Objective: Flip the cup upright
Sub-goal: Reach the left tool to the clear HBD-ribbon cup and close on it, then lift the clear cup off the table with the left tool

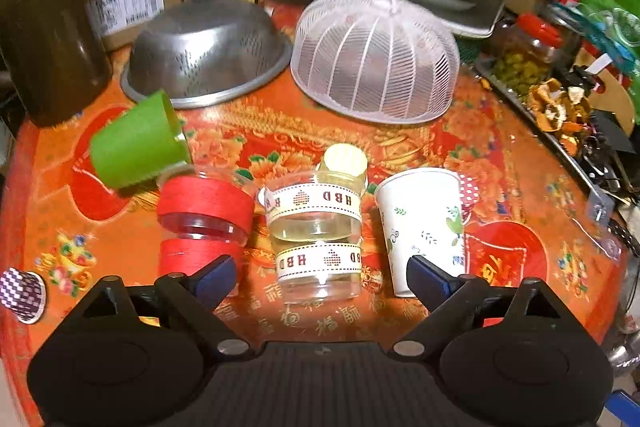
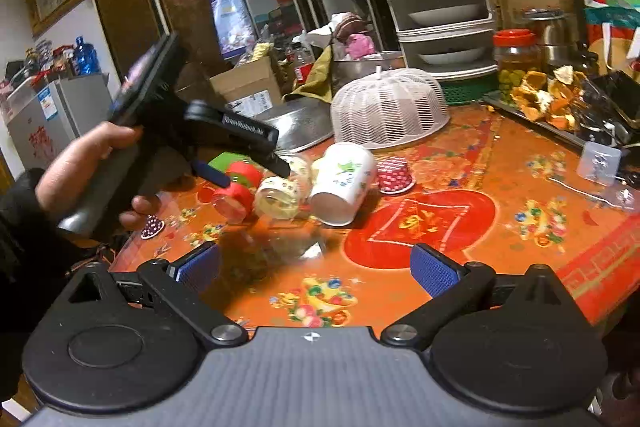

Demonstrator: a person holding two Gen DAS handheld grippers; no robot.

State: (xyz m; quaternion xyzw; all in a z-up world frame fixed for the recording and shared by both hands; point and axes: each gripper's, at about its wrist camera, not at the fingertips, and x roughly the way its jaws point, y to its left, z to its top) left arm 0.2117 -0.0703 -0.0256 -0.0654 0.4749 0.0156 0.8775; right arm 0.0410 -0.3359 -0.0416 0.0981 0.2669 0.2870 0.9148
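Observation:
Several cups lie on their sides on the red flowered tablecloth. A clear cup with white "HBD" ribbon bands lies between my left gripper's open fingers, its base toward me. A red-banded clear cup lies left of it, a white paper cup with green leaves right, a green cup behind. In the right wrist view the left gripper hovers open over the ribbon cup beside the white cup. My right gripper is open and empty above the near table.
A steel colander and a white mesh food cover sit upside down behind the cups. A small patterned cup lies at the left edge, a red dotted one right of the white cup. Jars, a tray and dish racks crowd the back right.

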